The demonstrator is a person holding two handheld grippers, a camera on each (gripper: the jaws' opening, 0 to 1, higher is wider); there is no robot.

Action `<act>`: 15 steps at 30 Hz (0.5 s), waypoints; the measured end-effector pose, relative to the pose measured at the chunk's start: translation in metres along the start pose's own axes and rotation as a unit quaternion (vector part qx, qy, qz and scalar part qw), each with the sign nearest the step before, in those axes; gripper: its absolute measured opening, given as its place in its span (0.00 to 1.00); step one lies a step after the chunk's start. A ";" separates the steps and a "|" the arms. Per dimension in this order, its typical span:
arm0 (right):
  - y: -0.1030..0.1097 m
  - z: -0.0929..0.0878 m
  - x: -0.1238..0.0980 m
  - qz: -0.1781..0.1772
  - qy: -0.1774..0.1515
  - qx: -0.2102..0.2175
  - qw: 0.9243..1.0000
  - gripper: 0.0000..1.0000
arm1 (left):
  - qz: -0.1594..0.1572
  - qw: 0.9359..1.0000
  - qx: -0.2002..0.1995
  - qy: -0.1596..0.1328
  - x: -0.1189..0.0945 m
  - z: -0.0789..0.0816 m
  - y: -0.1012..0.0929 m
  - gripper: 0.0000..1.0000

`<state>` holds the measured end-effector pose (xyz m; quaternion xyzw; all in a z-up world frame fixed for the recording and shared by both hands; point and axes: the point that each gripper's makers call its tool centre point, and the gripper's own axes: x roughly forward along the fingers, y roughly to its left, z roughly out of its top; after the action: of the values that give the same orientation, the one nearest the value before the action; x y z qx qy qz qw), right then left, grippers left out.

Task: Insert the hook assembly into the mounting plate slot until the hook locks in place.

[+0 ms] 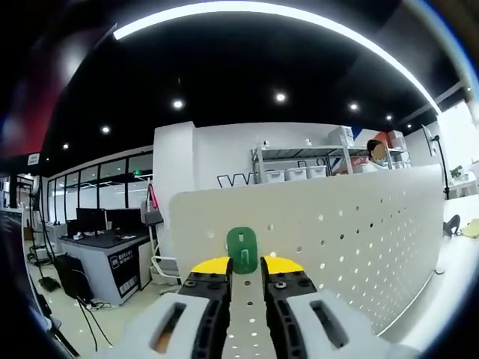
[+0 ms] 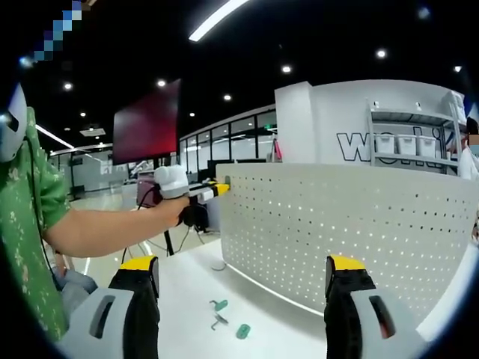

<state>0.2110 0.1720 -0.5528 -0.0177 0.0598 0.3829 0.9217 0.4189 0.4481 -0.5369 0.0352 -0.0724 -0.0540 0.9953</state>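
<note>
My left gripper (image 1: pixel 246 267) is shut on a green hook piece (image 1: pixel 242 250), whose rounded top sticks up between the yellow-tipped jaws. It is held right up against the white perforated mounting plate (image 1: pixel 337 224); I cannot tell whether it touches. In the right gripper view, the left gripper (image 2: pixel 215 190) is at the plate's left end (image 2: pixel 337 224), held by a person's hand. My right gripper (image 2: pixel 242 265) is open wide with nothing between its jaws, well back from the plate and above the white table (image 2: pixel 187 277). Two green pieces (image 2: pixel 218 304) (image 2: pixel 242 330) and a small metal hook (image 2: pixel 217 321) lie on the table.
The plate stands upright along the table, which has free room in front of it. A person's arm (image 2: pixel 112 228) in a green sleeve reaches across from the left. Desks with monitors (image 1: pixel 97 224) and shelving (image 1: pixel 299 161) stand in the room behind.
</note>
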 end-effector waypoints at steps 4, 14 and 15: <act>0.000 0.000 -0.002 -0.001 0.000 -0.001 1.000 0.94 | -0.002 1.000 -0.007 -0.002 -0.002 0.001 -0.002 0.21; 0.004 0.002 -0.002 0.002 -0.002 -0.003 1.000 0.94 | -0.005 0.999 -0.041 -0.005 -0.011 0.005 -0.004 0.38; 0.005 0.003 -0.002 0.002 -0.003 -0.003 1.000 0.94 | -0.005 0.999 -0.041 -0.004 -0.012 0.005 -0.004 0.38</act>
<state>0.2061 0.1741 -0.5497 -0.0194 0.0556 0.3852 0.9209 0.4058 0.4451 -0.5343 -0.0050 -0.0737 -0.0620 0.9953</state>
